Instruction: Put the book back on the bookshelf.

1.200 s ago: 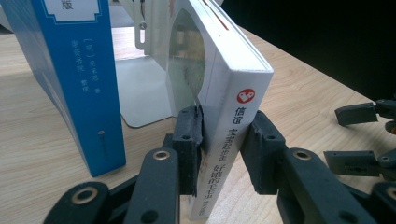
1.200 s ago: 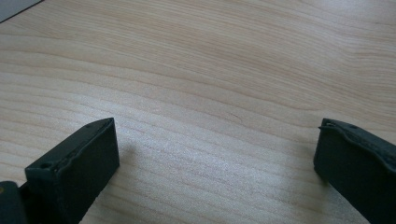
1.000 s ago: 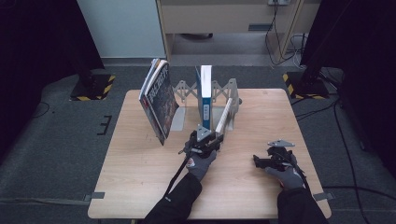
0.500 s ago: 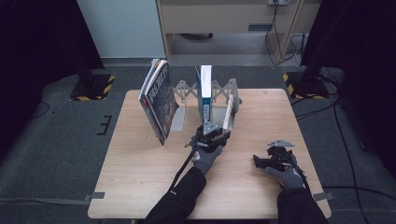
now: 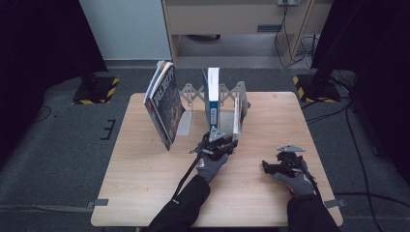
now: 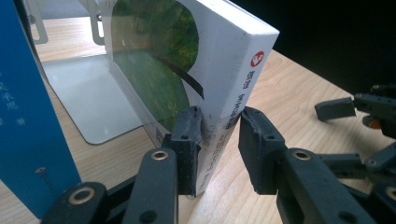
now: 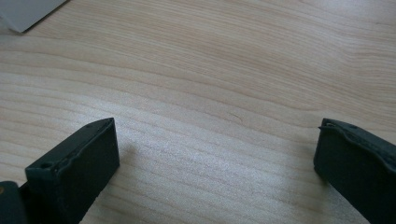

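The wooden bench (image 5: 145,193) carries a metal book rack (image 5: 193,92) with a blue book (image 5: 212,96) standing in it. Just right of that stands a white book (image 6: 196,60), its spine between the left tool's (image 6: 219,135) jaws, which have just been closing and clasp it. The right tool (image 7: 215,154) rests released on the bench.

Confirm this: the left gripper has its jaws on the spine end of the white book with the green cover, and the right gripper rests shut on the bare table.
One thing is wrong: the right gripper is open, not shut. The right gripper view shows its two jaws wide apart over the bare table. The rest stands: in the left gripper view the left gripper has its jaws on the spine end of the white book.
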A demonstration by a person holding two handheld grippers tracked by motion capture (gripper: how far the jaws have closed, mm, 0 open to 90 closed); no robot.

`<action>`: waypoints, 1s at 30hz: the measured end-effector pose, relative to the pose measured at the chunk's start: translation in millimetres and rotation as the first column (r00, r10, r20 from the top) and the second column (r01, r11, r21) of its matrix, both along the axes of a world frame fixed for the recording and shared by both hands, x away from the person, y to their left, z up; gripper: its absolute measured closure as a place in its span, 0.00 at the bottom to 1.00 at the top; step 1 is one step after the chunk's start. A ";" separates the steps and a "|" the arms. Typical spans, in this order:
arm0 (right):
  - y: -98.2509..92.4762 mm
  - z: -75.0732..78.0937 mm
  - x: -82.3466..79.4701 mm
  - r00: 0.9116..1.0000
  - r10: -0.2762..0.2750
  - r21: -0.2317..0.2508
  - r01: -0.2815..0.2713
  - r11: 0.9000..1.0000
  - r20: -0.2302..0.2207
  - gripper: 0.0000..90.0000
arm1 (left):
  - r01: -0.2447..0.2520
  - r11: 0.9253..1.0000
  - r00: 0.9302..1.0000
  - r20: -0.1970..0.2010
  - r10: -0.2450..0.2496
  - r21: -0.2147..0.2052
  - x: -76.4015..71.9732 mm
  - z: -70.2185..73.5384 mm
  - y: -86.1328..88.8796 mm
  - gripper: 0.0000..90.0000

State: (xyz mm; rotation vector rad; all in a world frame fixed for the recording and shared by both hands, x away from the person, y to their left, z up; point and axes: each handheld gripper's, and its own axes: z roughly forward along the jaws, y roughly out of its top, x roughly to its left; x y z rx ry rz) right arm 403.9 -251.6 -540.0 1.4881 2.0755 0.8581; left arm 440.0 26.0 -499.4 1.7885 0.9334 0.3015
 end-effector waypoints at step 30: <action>0.0 0.0 0.0 1.000 0.001 0.002 -0.001 1.000 0.000 0.01 | -0.052 0.998 0.998 -0.025 0.053 0.031 33.8 6.3 -21.4 0.74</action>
